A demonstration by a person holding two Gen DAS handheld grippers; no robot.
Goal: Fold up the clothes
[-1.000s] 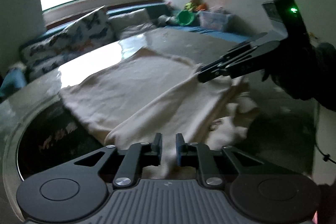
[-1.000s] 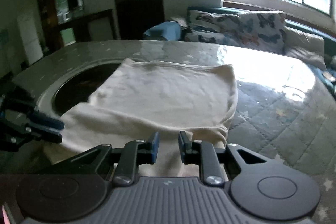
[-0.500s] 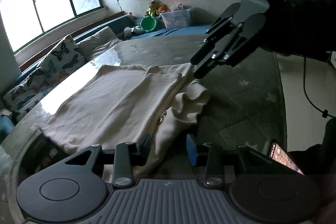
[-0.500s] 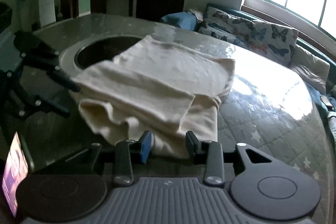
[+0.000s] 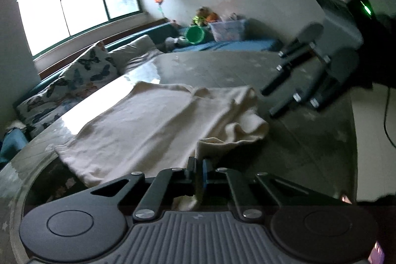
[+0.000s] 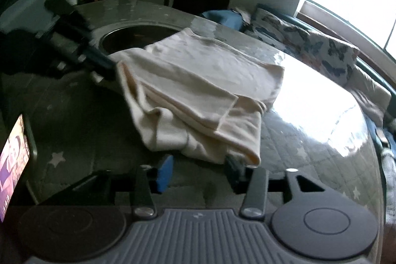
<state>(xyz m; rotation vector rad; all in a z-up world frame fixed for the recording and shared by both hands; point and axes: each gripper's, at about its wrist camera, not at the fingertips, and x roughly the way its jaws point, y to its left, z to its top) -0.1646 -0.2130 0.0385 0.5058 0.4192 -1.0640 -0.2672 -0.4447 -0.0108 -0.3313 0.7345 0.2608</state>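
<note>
A cream garment [image 5: 158, 123] lies partly folded on the grey quilted table [image 5: 309, 140], with a rumpled bunch at its near right edge. My left gripper [image 5: 198, 166] is shut on the garment's near hem, with cloth running down between the fingers. In the right wrist view the garment [image 6: 198, 90] lies ahead and my left gripper [image 6: 109, 68] pinches its left corner. My right gripper [image 6: 199, 171] is open and empty, just short of the garment's near fold. It also shows in the left wrist view [image 5: 279, 100], open, above the table to the right of the garment.
A round dark opening [image 6: 133, 37] in the table lies beyond the garment. A lit phone [image 6: 14, 165] lies at the table's left. A butterfly-print cushion [image 5: 81, 76] and a bench with a green bucket [image 5: 195, 35] lie beyond the table.
My left gripper has closed on the garment's near hem. My right gripper has let go of the cloth, opened wide and pulled back from the fold.
</note>
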